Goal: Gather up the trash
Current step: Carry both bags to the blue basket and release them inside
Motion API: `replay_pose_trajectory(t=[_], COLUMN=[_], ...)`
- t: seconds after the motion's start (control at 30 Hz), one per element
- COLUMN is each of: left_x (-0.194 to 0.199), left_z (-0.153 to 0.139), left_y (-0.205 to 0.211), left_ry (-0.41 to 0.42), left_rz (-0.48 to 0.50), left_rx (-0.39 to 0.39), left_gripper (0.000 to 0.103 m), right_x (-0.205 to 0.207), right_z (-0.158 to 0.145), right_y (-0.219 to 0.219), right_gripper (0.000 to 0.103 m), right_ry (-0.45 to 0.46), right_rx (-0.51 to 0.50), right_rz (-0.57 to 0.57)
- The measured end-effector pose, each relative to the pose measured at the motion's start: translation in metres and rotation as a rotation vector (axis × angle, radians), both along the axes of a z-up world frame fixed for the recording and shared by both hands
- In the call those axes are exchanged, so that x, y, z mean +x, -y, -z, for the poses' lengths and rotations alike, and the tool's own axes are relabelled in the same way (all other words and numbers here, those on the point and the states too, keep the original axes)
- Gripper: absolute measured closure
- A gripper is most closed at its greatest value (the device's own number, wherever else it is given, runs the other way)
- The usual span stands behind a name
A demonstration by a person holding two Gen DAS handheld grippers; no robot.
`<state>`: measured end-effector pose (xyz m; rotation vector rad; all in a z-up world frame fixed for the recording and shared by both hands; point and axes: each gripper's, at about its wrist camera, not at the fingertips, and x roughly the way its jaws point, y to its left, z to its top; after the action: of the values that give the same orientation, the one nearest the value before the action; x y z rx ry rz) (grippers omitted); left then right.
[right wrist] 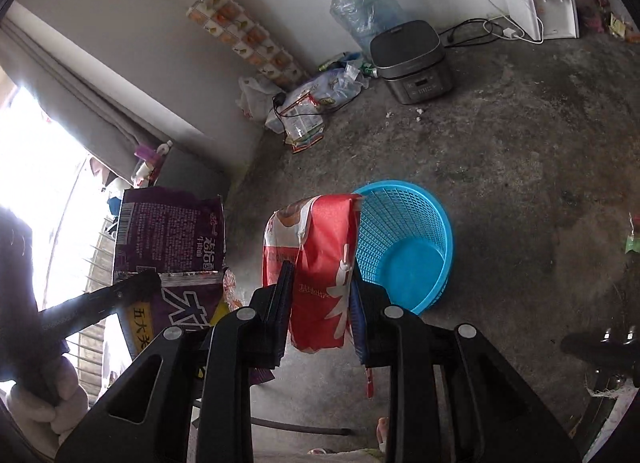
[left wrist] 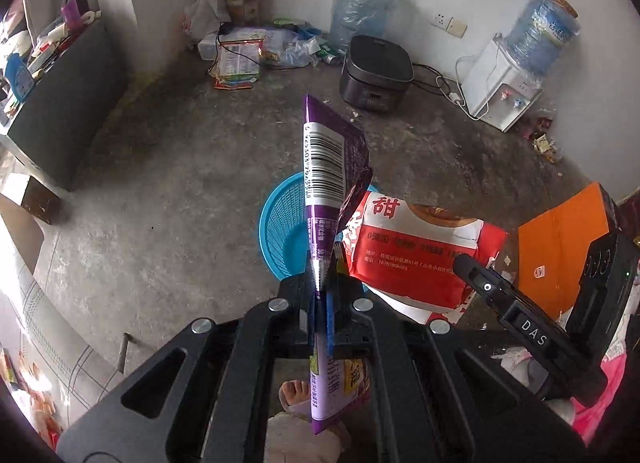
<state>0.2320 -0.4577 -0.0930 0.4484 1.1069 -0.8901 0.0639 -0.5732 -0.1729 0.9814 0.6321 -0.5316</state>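
**Both wrappers held over the basket, ready to drop**

The landmark is the blue basket (right wrist: 404, 247), standing open and seemingly empty on the bare concrete floor (right wrist: 520, 143), well out from the wall where a water bottle (right wrist: 362, 11), a dark rice cooker (right wrist: 414, 63) and a heap of loose packaging (right wrist: 308, 107) sit beyond it.

Largest of the two pieces of trash is the red and white bag (right wrist: 320, 263), hanging just beside the basket's near rim, partly across it in the right wrist view. The right gripper (right wrist: 320, 303) is closed on its lower part, jaws held a little apart by the folded plastic.

The purple wrapper (left wrist: 328, 167) is seen edge-on, standing up above the basket's near side. The left gripper (left wrist: 320, 303) is clamped tight on it, jaws almost meeting.

The step in hand looks like the carry-and-drop: both pieces are picked up and brought to the basket but not yet in it. The next move calls for bringing each wrapper squarely over the opening, then opening the jaws so it falls inside; the light plastic may cling or drift past the rim.
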Motion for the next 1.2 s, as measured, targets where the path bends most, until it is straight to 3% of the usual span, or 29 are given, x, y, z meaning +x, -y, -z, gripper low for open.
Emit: replay_pose_trajectory(t=[0.13, 0.27, 0.3, 0.33, 0.37, 0.4, 0.53, 0.77, 0.93, 1.07, 1.2], left_x=[0.02, 0.034, 0.039, 0.043, 0.046, 0.048, 0.051, 0.06, 0.062, 0.058, 0.049], left_z=[0.048, 0.09, 0.1, 0.11, 0.118, 0.124, 0.132, 0.091, 0.033, -0.022, -0.073], left_y=[0.047, 0.08, 0.086, 0.092, 0.097, 0.101, 0.105, 0.093, 0.066, 0.026, -0.032], left_ry=[0.014, 0.007, 0.001, -0.009, -0.017, -0.01, 0.021, 0.005, 0.017, 0.05, 0.142], left_rz=[0.03, 0.034, 0.026, 0.015, 0.003, -0.006, -0.001, -0.021, -0.039, -0.037, -0.061], left_rx=[0.089, 0.13, 0.135, 0.138, 0.144, 0.147, 0.161, 0.036, -0.058, -0.108, -0.113], left_gripper=[0.101, 0.097, 0.085, 0.075, 0.056, 0.053, 0.051, 0.051, 0.051, 0.046, 0.043], right_x=[0.019, 0.039, 0.046, 0.053, 0.058, 0.062, 0.058, 0.042, 0.046, 0.073, 0.114], right_z=[0.041, 0.078, 0.09, 0.102, 0.114, 0.125, 0.156, 0.141, 0.117, 0.114, 0.132], right_y=[0.029, 0.057, 0.063, 0.07, 0.074, 0.078, 0.091, 0.09, 0.078, 0.064, 0.052], right_gripper=[0.077, 0.074, 0.073, 0.064, 0.059, 0.049, 0.048, 0.049, 0.049, 0.048, 0.031], right_ry=[-0.059, -0.089, -0.095, -0.106, -0.125, -0.143, -0.147, -0.041, 0.024, 0.044, 0.04], right_rx=[0.051, 0.109, 0.123, 0.141, 0.15, 0.156, 0.228, 0.177, 0.134, 0.158, 0.213], right_rz=[0.039, 0.07, 0.065, 0.062, 0.069, 0.077, 0.121, 0.103, 0.026, -0.065, -0.123])
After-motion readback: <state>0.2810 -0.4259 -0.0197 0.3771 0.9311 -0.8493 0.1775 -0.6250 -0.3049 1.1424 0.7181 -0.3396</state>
